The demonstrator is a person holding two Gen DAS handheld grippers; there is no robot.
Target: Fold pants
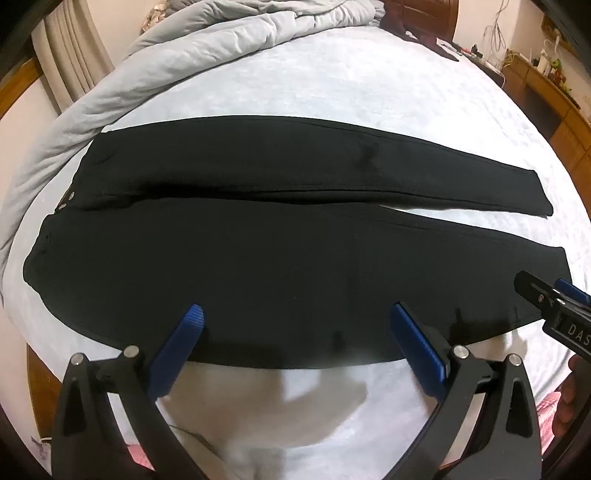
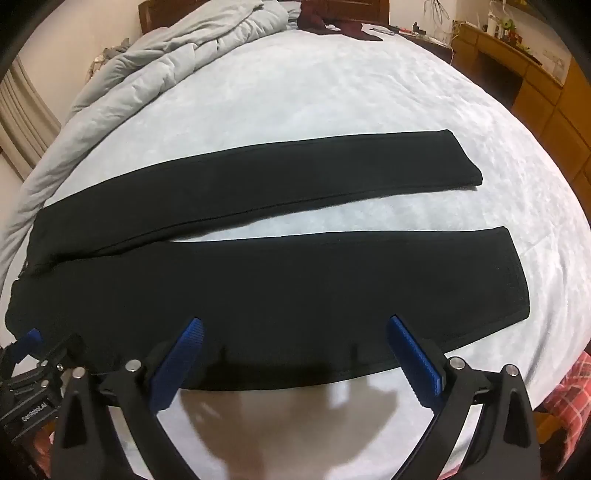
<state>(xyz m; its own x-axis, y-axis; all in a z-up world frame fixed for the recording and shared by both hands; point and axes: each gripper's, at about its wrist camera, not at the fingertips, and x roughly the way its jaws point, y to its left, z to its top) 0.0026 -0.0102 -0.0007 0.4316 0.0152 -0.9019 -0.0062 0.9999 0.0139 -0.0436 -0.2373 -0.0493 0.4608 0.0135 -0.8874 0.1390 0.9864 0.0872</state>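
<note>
Black pants (image 1: 258,258) lie flat and spread out on the white bed, waistband to the left, both legs running right with a narrow gap between them. They also show in the right wrist view (image 2: 295,288). My left gripper (image 1: 295,314) is open, its blue fingers (image 1: 194,321) hovering over the near edge of the near leg. My right gripper (image 2: 293,325) is open over the near leg's near edge, further toward the cuff. Each gripper shows at the edge of the other's view: the right one (image 1: 554,306), the left one (image 2: 37,354). Neither holds any cloth.
A rumpled grey duvet (image 1: 166,59) lies along the far left of the bed (image 1: 351,92). A wooden desk with clutter (image 2: 517,62) stands at the far right. A dark wooden headboard (image 2: 258,9) is behind. Pink checked fabric (image 2: 569,380) lies at the near right edge.
</note>
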